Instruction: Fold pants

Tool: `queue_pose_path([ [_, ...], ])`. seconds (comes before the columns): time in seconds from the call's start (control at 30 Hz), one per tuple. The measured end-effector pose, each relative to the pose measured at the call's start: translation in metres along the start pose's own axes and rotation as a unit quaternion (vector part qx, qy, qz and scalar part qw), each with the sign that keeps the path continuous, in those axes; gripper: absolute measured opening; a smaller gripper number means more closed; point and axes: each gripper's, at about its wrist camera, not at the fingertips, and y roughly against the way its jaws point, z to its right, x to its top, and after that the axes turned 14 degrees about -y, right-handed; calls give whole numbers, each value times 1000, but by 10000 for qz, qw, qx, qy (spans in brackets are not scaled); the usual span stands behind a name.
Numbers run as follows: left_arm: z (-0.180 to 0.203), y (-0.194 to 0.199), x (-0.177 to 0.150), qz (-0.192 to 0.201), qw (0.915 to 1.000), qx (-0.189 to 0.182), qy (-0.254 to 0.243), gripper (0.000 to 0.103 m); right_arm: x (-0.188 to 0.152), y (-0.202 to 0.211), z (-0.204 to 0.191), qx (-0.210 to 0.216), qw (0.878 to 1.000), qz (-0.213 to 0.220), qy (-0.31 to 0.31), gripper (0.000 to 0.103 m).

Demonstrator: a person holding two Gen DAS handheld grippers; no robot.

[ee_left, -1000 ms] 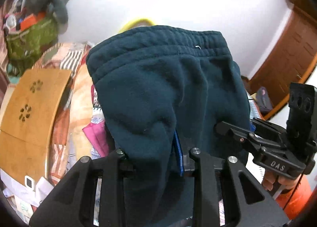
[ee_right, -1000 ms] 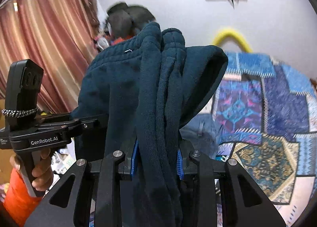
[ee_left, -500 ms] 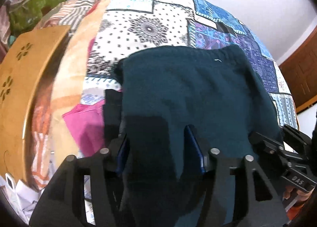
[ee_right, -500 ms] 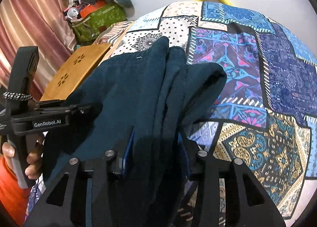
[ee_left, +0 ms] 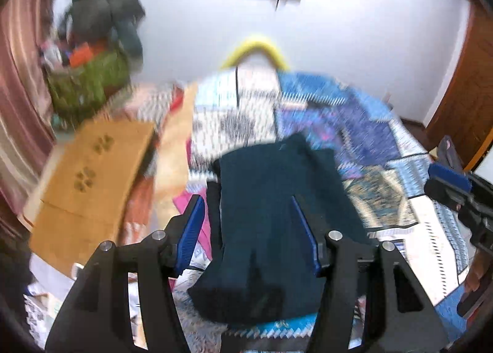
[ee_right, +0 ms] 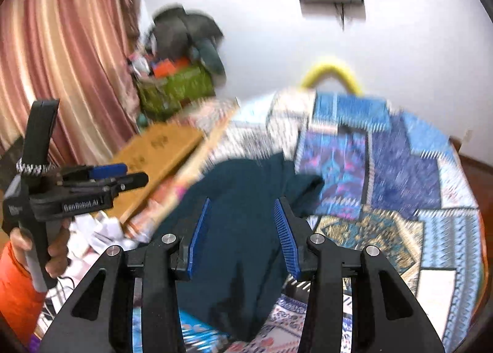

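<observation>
- Looking down, you can see the dark teal pants [ee_left: 277,214] lying in a folded pile on the patchwork quilt [ee_left: 400,208] on the bed.
- Your left gripper [ee_left: 251,233] has its blue pads [ee_left: 192,226] spread wide, and it holds nothing. The pants sit below the gap, with no cloth pinched.
- Your right gripper [ee_right: 242,236] is spread wide too, with its ribbed pads [ee_right: 286,245] apart and nothing between them.
- The step in hand looks like letting go and checking the fold.
- Lift both tools straight up, so the pads do not snag the soft cloth and drag it out of shape.
- One corner of the pants [ee_right: 311,182] sticks out toward the blue squares in the right view. I think that edge wants tucking in.
- To fix it, pinch only the top layer near that corner and lay it flat over the pile.
- Keep clear of the wooden board [ee_left: 89,174] at the left side, and of the pink cloth [ee_left: 185,202] just beside the pants.
- Both views are blurry, so I cannot tell how neat the edges are.
</observation>
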Motion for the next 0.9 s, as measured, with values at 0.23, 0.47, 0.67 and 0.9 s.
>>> queue_pose_path([
  [0.23,36,154,-11,1364,9903,192,-176,57,-12,121,-57,443,9925,1086,357,39],
  [0.47,75,262,-52,2389,9677,713,-382,57,-49,204,-94,689,9774,1912,576,39],
  [0.67,93,306,-82,2760,9546,1071,-339,78,-73,229,-107,602,9726,2176,551,52],
  [0.9,97,325,-99,2869,9504,1189,-174,103,-85,239,-106,246,9705,2368,375,92],
])
